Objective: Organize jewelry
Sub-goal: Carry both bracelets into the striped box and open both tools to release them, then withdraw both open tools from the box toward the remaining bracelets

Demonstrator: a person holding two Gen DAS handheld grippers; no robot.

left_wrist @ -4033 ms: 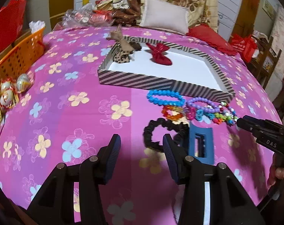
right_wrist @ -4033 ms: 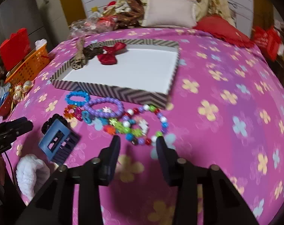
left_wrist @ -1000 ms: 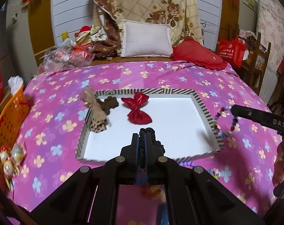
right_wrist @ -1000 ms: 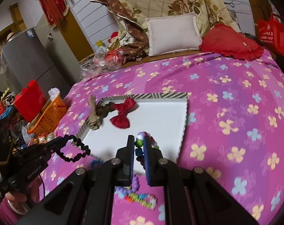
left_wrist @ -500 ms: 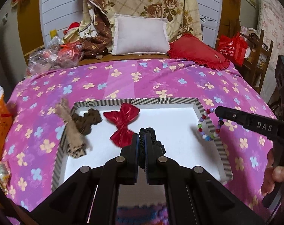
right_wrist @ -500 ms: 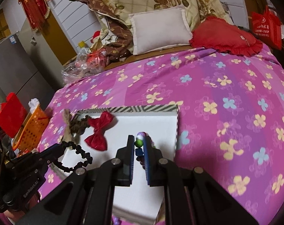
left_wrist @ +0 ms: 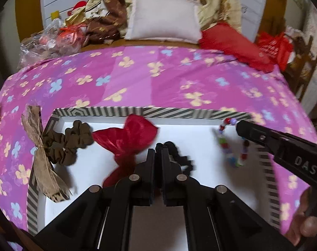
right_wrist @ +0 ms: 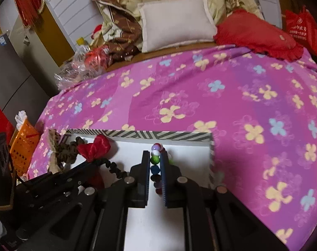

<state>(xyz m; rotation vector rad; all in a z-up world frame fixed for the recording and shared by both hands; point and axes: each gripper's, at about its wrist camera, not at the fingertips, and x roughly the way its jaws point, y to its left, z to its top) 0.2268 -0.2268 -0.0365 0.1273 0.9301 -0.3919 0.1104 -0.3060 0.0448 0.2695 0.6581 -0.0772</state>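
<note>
My left gripper [left_wrist: 157, 152] is shut on a black scrunchie [left_wrist: 180, 155] and holds it over the white floor of the striped tray [left_wrist: 108, 112]. My right gripper [right_wrist: 154, 155] is shut on a multicoloured bead necklace [right_wrist: 155, 160], which hangs over the tray's right part [left_wrist: 228, 146]. In the tray lie a red bow [left_wrist: 128, 140], a brown scrunchie [left_wrist: 68, 142] and a tan leopard-print bow [left_wrist: 40, 156] on its left rim. The right gripper also shows in the left wrist view [left_wrist: 240, 127], and the left gripper in the right wrist view [right_wrist: 91, 164].
The tray [right_wrist: 179, 136] sits on a pink flowered bedspread [right_wrist: 221, 96]. A white pillow [left_wrist: 162, 18], a red cushion [left_wrist: 233, 41] and crumpled plastic bags [left_wrist: 51, 39] lie at the far end. An orange basket [right_wrist: 22, 144] stands to the left of the bed.
Both grippers picked their items up from the bedspread and carried them forward over the tray. In the last half second both moved further in and lower over the tray floor.
</note>
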